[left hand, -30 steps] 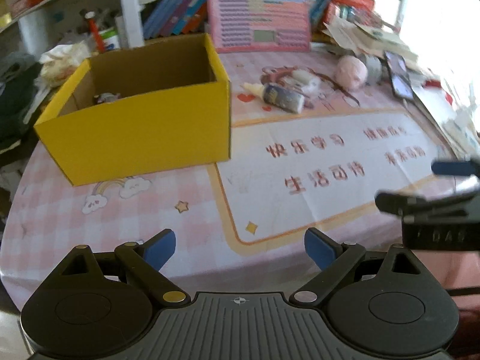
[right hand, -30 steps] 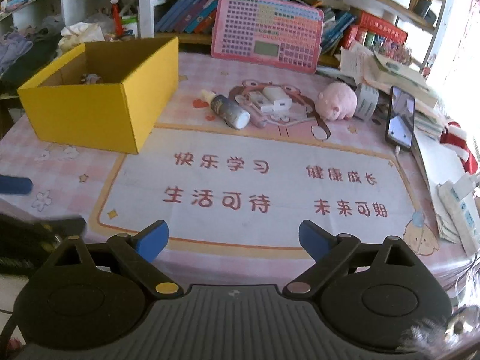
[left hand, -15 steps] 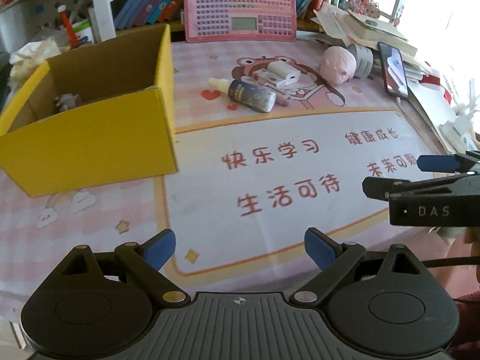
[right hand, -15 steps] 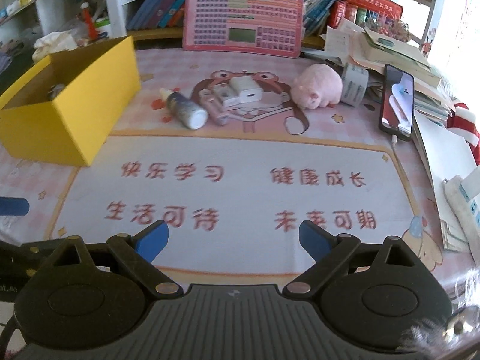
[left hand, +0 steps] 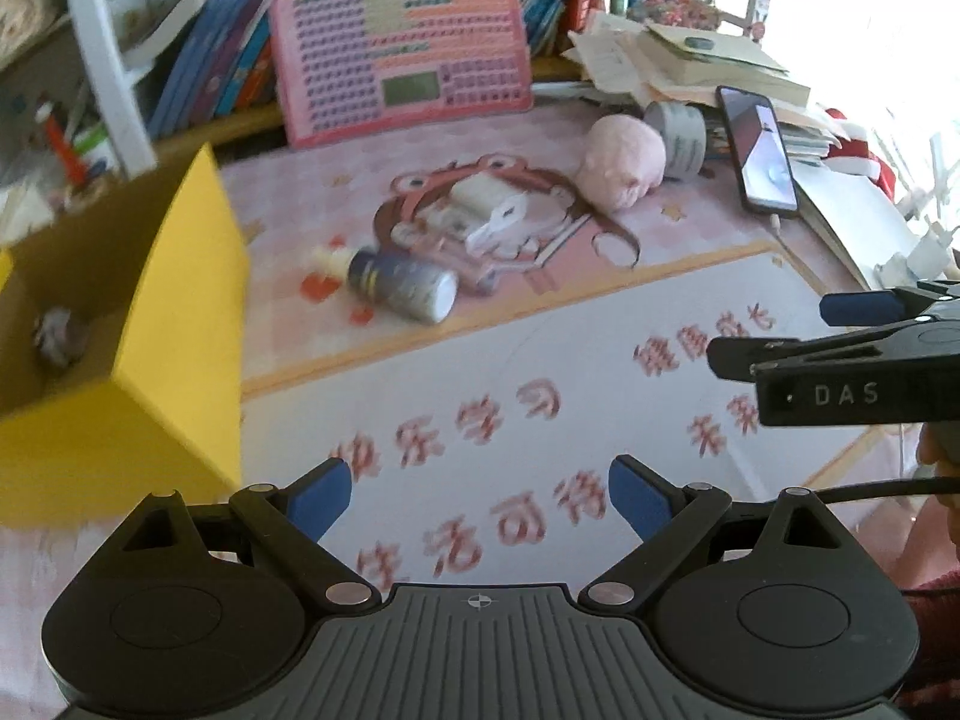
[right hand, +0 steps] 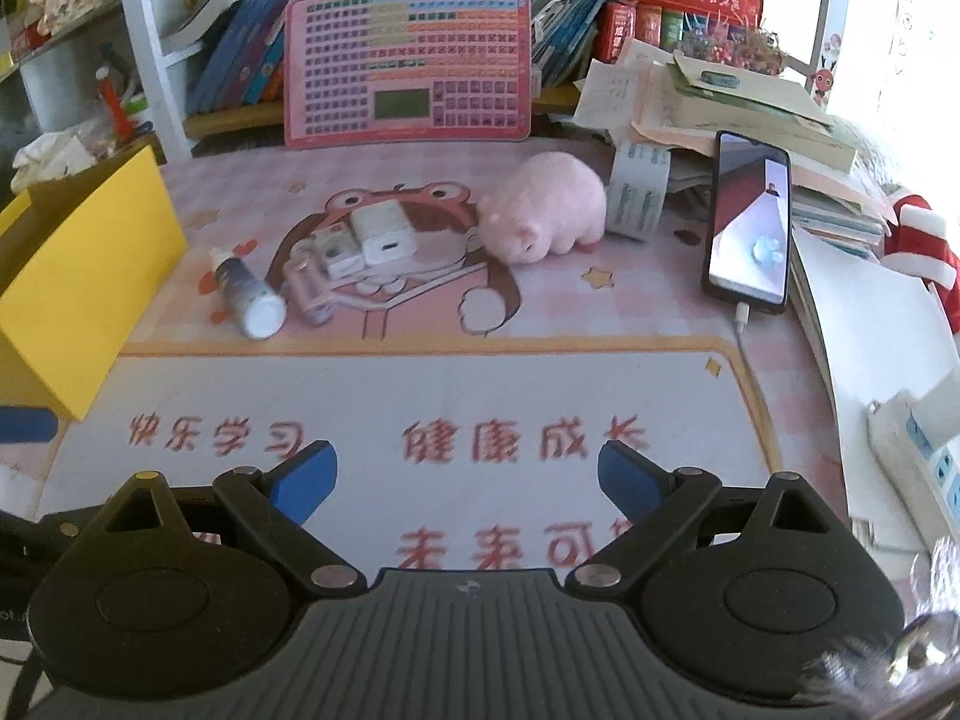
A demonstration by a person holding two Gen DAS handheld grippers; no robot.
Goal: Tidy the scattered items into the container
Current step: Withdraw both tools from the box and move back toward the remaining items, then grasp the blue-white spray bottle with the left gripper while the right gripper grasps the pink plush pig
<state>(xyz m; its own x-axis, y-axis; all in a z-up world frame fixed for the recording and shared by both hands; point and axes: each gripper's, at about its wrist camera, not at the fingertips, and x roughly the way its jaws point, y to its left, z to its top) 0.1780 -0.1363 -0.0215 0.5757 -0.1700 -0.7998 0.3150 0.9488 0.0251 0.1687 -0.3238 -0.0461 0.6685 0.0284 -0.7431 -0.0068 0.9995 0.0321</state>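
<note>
Jaws wide apart, empty, both: left gripper [left hand: 479, 491], right gripper [right hand: 468, 475] level above mat [right hand: 420, 408].

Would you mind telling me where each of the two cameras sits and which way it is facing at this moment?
Left wrist view: on the left gripper, low over the mat, facing the shelf; its open blue-tipped fingers frame the bottle, with the yellow box at left and the right gripper entering from the right.
Right wrist view: on the right gripper, also facing the shelf, centred further right on the pink plush pig and phone; its fingers are open.
Shared: box, bottle, pig, white charger, phone, pink keyboard board.
</note>
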